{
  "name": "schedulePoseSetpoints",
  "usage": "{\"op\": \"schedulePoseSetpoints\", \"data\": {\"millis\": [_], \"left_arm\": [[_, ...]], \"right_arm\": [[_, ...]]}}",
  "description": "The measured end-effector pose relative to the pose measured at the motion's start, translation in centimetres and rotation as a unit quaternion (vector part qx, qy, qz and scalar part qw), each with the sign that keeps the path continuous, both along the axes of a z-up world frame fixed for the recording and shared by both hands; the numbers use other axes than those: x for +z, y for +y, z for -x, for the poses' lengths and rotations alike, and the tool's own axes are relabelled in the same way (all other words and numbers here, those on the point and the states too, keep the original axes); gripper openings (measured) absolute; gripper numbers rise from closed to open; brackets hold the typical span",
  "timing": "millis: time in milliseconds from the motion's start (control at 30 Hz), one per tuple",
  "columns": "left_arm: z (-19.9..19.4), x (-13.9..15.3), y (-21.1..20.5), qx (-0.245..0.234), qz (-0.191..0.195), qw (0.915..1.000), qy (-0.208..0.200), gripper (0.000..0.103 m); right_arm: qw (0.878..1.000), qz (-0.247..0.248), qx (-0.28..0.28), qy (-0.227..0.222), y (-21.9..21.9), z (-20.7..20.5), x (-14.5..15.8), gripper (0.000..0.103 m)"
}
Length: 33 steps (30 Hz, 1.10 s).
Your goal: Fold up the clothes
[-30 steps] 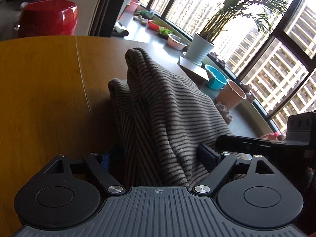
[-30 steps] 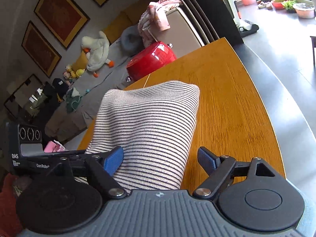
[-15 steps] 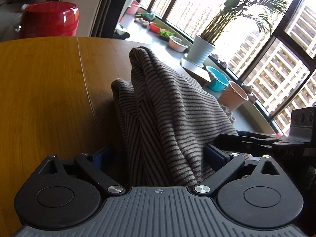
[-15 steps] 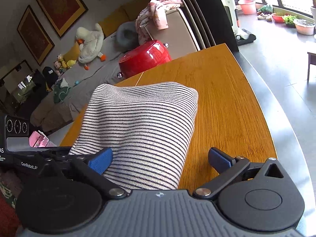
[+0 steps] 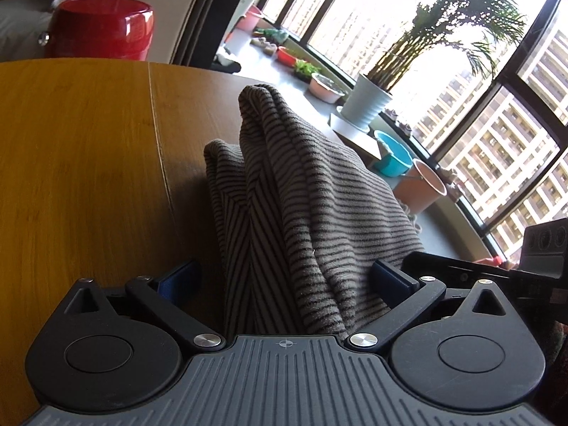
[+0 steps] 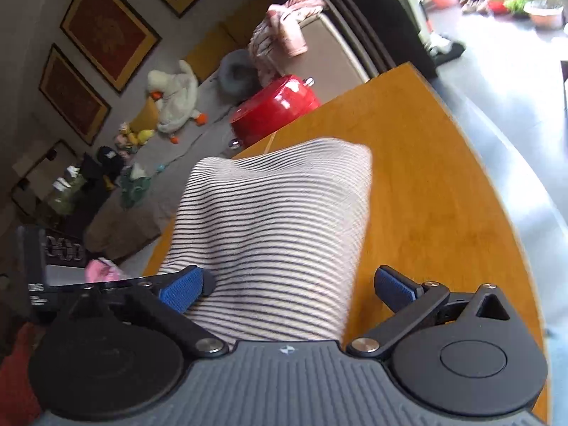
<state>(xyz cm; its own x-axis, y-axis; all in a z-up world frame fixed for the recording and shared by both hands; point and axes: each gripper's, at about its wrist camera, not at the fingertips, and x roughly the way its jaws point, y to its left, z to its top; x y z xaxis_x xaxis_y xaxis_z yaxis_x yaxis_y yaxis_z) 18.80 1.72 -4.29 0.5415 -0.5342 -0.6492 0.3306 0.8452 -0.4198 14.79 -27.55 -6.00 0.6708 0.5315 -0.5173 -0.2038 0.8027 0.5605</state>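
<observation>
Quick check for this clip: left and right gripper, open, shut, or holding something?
Left gripper: open, striped garment lying loose between the jaws.
Right gripper: open, the same garment between the jaws, not clamped.

free: bare table [image 5: 88, 163] left | blocked: bunched striped garment [image 5: 301, 206] ahead, red pot [image 5: 101, 28] beyond

Daylight is flooding in through the windows [image 5: 461, 81], blowing them out white | striped garment [image 5: 301, 195] is casting shadow on the table [image 5: 88, 159] | right wrist view is smearing with motion blur | fisheye is bending edges
</observation>
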Motion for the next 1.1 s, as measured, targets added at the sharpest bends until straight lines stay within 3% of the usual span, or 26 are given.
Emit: {"op": "schedulePoseSetpoints", "data": {"millis": [67, 167, 200, 267, 333, 467, 667, 767, 933, 1100], "left_arm": [[0.4, 0.1, -0.2, 0.002, -0.007, 1.0000, -0.006, 0.103], [0.7, 0.2, 0.2, 0.002, 0.000, 1.0000, -0.008, 0.098], [0.8, 0.2, 0.6, 0.000, 0.010, 0.9999, -0.006, 0.089], [0.9, 0.2, 1.6, 0.009, 0.021, 0.9997, -0.003, 0.084], [0.7, 0.1, 3.2, 0.027, 0.025, 0.9993, -0.007, 0.081], [-0.1, 0.1, 7.8, 0.071, 0.041, 0.9966, -0.003, 0.077], [-2.2, 0.2, 15.0, 0.141, 0.040, 0.9892, -0.010, 0.076], [-3.3, -0.1, 18.5, 0.170, 0.058, 0.9837, -0.007, 0.076], [-4.5, 0.0, 20.2, 0.188, 0.058, 0.9804, -0.017, 0.076], [-4.6, 0.1, 19.6, 0.180, 0.055, 0.9819, -0.020, 0.079]], "right_arm": [[0.999, 0.028, -0.012, -0.011, 0.0, 0.1, 0.1, 0.103], [1.000, 0.022, 0.012, -0.007, 0.3, -0.2, 0.3, 0.083], [0.999, 0.025, 0.026, -0.011, 0.9, -0.4, 0.6, 0.076], [0.996, 0.071, 0.038, -0.024, 2.7, -0.9, 1.4, 0.076], [0.994, 0.087, 0.053, -0.030, 4.3, -1.9, 2.0, 0.076], [0.991, 0.097, 0.085, -0.032, 8.2, -5.1, 2.8, 0.075], [0.986, 0.098, 0.132, -0.033, 15.8, -11.0, 3.4, 0.075], [0.982, 0.098, 0.157, -0.040, 19.1, -13.7, 3.0, 0.075], [0.978, 0.101, 0.170, -0.063, 22.0, -16.3, 1.9, 0.079], [0.975, 0.117, 0.174, -0.072, 21.6, -16.6, 2.4, 0.084]]}}
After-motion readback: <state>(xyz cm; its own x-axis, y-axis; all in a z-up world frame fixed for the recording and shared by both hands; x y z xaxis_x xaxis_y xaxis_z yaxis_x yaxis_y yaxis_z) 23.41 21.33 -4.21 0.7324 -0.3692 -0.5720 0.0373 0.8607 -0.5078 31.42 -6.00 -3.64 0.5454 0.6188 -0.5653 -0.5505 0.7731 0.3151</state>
